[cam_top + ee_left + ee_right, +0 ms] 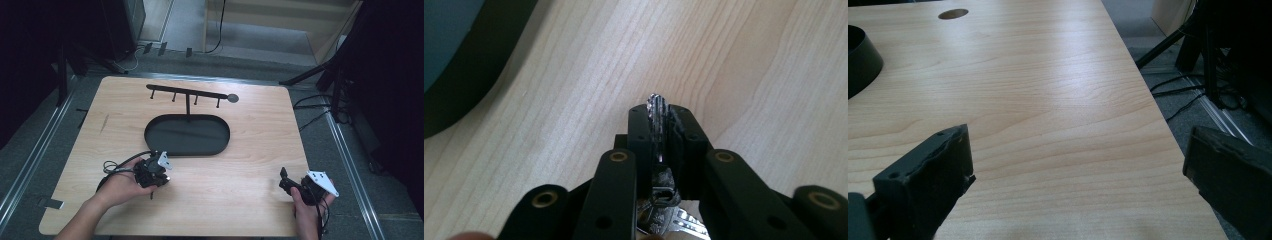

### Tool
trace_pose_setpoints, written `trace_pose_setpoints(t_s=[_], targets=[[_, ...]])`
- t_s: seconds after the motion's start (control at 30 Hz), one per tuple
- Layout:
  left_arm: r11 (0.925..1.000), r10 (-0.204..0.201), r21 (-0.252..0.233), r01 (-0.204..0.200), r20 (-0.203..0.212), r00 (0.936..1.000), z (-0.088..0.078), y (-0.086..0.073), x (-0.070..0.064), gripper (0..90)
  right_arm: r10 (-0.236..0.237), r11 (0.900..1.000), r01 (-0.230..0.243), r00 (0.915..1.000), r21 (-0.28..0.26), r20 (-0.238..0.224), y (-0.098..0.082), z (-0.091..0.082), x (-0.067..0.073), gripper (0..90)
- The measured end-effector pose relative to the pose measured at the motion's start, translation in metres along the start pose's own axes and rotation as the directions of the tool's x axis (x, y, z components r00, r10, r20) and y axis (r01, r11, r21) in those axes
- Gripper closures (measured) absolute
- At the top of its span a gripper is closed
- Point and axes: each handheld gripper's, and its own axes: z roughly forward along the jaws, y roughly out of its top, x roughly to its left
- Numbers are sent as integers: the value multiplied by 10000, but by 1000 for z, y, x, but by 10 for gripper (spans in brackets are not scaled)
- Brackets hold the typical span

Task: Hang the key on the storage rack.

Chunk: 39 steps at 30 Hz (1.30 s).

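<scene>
The left claw is clamped on a bunch of keys: a metal edge sticks up between its pads, and more key blades hang below, over the wooden worktop just beside the black oval tray. The right claw stands wide apart, holding nothing, low over the worktop near its right edge.
</scene>
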Motion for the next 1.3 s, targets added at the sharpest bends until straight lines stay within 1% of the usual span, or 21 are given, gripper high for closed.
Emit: trace_pose_setpoints(t_s=[0.07, 0.17, 0.2, 0.27, 0.3, 0.4, 0.43, 0.47, 0.5, 0.57, 0.6, 0.7, 0.73, 0.83, 0.87, 0.9, 0.93, 1.07, 1.1, 1.13, 1.3], targets=[[9998, -182, -22, 183, 145, 9997, -2, -2, 2, 827, 21, 10000, -21, 10000, -1, 5, 0, 0, 0, 0], [9978, -547, -360, 554, 200, 9983, -8, -5, 8, 831, 4, 10000, -4, 10000, -1, 10, 0, 0, 0, 0], [9928, -901, -761, 927, 366, 9953, -13, -7, 11, 870, -3, 10000, 3, 10000, -1, 15, 0, 0, 0, 0], [9833, -1251, -1264, 1306, 505, 9909, -23, -10, 18, 882, 1, 10000, -1, 10000, 0, 13, 0, 0, 0, 0], [9766, -1465, -1532, 1511, 411, 9884, -28, -11, 20, 900, 5, 10000, -5, 10000, -4, 12, 0, 0, 0, 0], [9674, -1860, -1742, 1837, 32, 9825, -41, -18, 28, 900, -5, 10000, 5, 10000, -1, 17, 0, 0, 0, 0], [9674, -1860, -1742, 1837, 32, 9825, -41, -18, 28, 900, -8, 10000, 8, 10000, 3, 18, 0, 0, 0, 0], [9593, -2110, -1898, 2089, 95, 9774, -46, -21, 31, 900, -9, 10000, 9, 10000, 5, 18, 0, 0, 0, 0], [9593, -2110, -1898, 2089, 95, 9774, -46, -21, 31, 900, -7, 10000, 7, 10000, 4, 17, 0, 0, 0, 0], [9467, -2345, -2271, 2286, 11, 9721, -54, -24, 33, 900, -6, 10000, 6, 10000, 7, 25, 0, 0, 0, 0], [9395, -2440, -2490, 2351, -51, 9698, -57, -24, 34, 900, -12, 10000, 12, 10000, 5, 27, 0, 0, 0, 0], [9092, -2739, -3267, 2581, -24, 9618, -67, -26, 37, 900, -10, 10000, 10, 10000, 3, 33, 0, 0, 0, 0], [9092, -2739, -3267, 2581, -24, 9618, -67, -26, 37, 900, -10, 10000, 10, 10000, 3, 33, 0, 0, 0, 0], [8645, -3103, -4141, 2849, 62, 9506, -77, -27, 41, 900, 11, 10000, -11, 10000, -3, 33, 0, 0, 0, 0], [8448, -3321, -4454, 2966, -17, 9433, -81, -26, 43, 900, 5, 10000, -5, 10000, -6, 29, 0, 0, 0, 0], [8448, -3321, -4454, 2966, -17, 9433, -81, -26, 43, 900, 5, 10000, -5, 10000, -6, 29, 0, 0, 0, 0], [8301, -3500, -4728, 2955, -293, 9363, -86, -25, 45, 900, 27, 10000, -27, 10000, -1, 31, 0, 0, 0, 0], [7959, -3943, -5169, 3152, -476, 9177, -94, -20, 53, 900, 47, 10000, -47, 10000, 2, 27, 0, 0, 0, 0], [7959, -3943, -5169, 3152, -476, 9177, -94, -20, 53, 900, 47, 10000, -47, 10000, 2, 27, 0, 0, 0, 0], [7889, -4032, -5267, 3166, -549, 9135, -97, -18, 55, 900, 31, 10000, -31, 10000, -4, 17, 0, 0, 0, 0], [7350, -4554, -5978, 3201, -853, 8862, -110, -10, 61, 900, 12, 10000, -12, 10000, 2, 9, 0, 0, 0, 0]])
